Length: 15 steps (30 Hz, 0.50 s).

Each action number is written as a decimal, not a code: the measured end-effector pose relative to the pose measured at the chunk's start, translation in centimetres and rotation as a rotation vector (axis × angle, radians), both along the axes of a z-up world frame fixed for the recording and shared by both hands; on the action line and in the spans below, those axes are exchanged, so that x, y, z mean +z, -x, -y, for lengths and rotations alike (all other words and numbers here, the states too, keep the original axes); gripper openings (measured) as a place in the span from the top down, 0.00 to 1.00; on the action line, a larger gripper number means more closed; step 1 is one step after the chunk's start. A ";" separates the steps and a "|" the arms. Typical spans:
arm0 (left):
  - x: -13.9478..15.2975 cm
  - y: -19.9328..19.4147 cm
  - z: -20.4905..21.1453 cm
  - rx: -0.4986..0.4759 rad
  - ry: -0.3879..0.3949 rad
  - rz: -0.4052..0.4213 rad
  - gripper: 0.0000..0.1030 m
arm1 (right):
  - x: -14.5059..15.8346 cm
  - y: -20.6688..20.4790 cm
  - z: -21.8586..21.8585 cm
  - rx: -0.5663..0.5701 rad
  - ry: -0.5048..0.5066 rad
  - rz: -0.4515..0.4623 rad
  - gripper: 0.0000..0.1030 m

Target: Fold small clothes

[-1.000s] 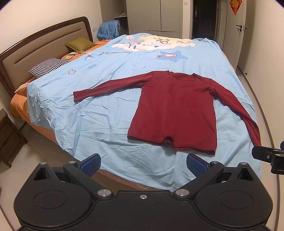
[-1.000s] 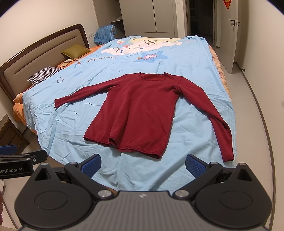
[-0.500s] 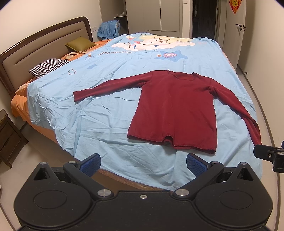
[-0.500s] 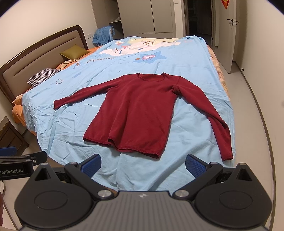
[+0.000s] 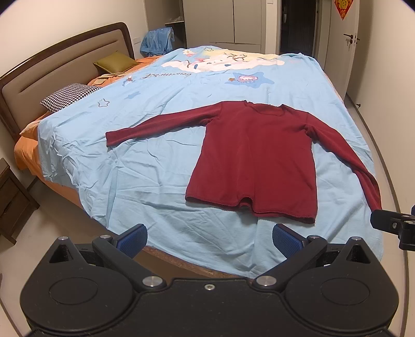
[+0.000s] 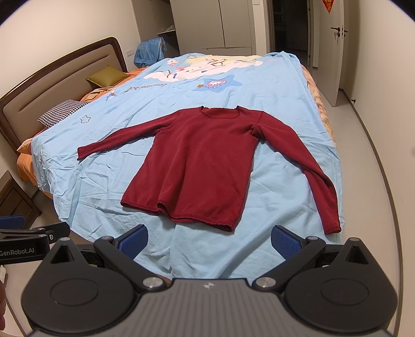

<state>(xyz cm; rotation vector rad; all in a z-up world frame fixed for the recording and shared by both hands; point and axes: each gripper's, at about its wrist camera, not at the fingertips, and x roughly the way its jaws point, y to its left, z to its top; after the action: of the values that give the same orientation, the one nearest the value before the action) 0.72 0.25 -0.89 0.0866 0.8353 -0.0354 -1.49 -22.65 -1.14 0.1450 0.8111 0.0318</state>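
Note:
A dark red long-sleeved top (image 5: 255,158) lies flat on the light blue bedspread (image 5: 145,166), sleeves spread to both sides, hem toward me. It also shows in the right wrist view (image 6: 199,166). My left gripper (image 5: 209,239) is open and empty, held above the bed's near edge, short of the hem. My right gripper (image 6: 208,239) is open and empty, likewise short of the hem. The right gripper's side shows at the right edge of the left wrist view (image 5: 394,225).
The bed has a brown headboard (image 5: 52,75) at left with a checked pillow (image 5: 68,96) and an olive cushion (image 5: 114,62). A wooden nightstand (image 5: 13,204) stands at lower left. A wardrobe (image 5: 233,23) and a door (image 5: 342,39) are beyond the bed.
Both grippers have drifted very slightly toward the bed. The top has not moved and both grippers stay open.

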 end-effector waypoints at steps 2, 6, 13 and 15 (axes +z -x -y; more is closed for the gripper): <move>-0.2 -0.1 -0.1 0.000 0.000 -0.003 0.01 | 0.0 0.0 0.0 0.000 -0.001 0.000 0.00; -0.4 -0.6 -0.1 -0.002 0.001 -0.012 0.01 | -0.1 -0.1 0.1 -0.004 -0.006 -0.002 0.00; -1.0 -3.5 0.5 -0.023 -0.005 -0.050 0.01 | -1.1 -1.3 1.7 -0.046 -0.085 0.021 0.00; -1.1 -5.1 1.0 -0.020 -0.011 -0.060 0.01 | -1.6 -1.9 2.8 -0.094 -0.128 0.049 0.00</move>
<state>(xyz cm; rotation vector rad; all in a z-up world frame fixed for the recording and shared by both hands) 5.84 -0.75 -1.96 0.1049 0.8949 -0.0521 0.42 -25.42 -2.69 0.3020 0.7523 -0.0017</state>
